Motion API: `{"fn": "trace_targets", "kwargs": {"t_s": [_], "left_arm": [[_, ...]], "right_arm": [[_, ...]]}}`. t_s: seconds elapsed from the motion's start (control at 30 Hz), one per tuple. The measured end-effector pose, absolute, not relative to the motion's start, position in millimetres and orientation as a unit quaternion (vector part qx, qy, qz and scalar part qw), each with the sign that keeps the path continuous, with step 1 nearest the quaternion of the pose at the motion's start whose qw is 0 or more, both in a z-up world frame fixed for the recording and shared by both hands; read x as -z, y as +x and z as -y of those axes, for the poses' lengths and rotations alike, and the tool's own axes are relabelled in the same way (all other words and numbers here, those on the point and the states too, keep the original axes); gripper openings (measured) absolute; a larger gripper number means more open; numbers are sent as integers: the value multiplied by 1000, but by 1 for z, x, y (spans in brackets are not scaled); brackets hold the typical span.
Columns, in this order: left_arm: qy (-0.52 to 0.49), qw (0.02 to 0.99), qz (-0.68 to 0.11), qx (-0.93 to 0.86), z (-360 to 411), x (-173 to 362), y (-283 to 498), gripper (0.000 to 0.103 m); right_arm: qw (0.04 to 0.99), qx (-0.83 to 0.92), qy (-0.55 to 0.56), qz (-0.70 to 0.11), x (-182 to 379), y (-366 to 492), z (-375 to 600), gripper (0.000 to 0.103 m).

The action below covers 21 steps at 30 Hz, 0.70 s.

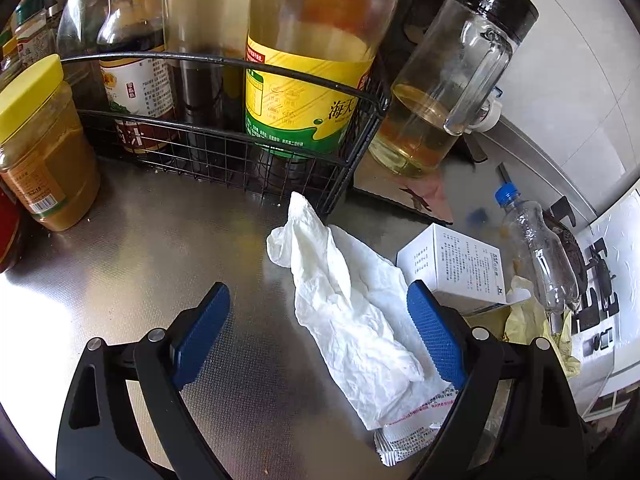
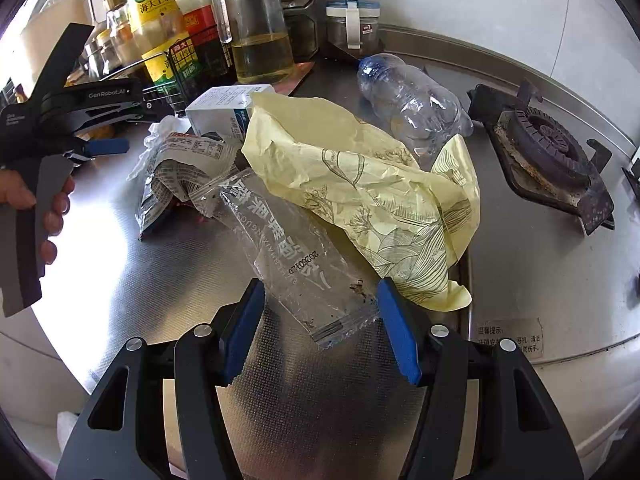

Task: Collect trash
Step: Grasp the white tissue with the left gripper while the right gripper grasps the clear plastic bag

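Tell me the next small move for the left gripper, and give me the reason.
Probably ease the left gripper slightly forward and down, then close on the crumpled white paper tissue. Its blue pads stand wide open, the tissue lies loose on the steel countertop between them, nearer the right-hand pad, and nothing is gripped yet. The right gripper is open too, at the clear plastic wrapper.

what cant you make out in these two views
- Left wrist: most of the foil packet, under the white tissue and the left claw.
- Right wrist: the white box's base, behind the yellow wrapper.
- Right wrist: any trash bin, none in frame.
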<state>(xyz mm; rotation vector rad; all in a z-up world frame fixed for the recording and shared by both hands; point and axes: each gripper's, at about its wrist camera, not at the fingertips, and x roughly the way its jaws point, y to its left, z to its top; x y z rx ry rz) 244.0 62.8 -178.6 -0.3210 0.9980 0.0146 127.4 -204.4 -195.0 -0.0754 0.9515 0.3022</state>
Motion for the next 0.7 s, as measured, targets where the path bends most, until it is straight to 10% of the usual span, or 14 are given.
{"fn": "trace_targets", "kwargs": {"t_s": [0.17,0.33,0.7], "left_arm": [[-124,865,-487,4,-55,186,250,66],[-99,867,-488,3,-51,187,246,17],[-84,897,-433,28,-52,147,209,2]], "right_arm": [[881,-142,-51,-448,194,126,200,52],[879,-154,-38,-449,193,126,201,28],[874,-202,26,-441,177,105,208,24]]}}
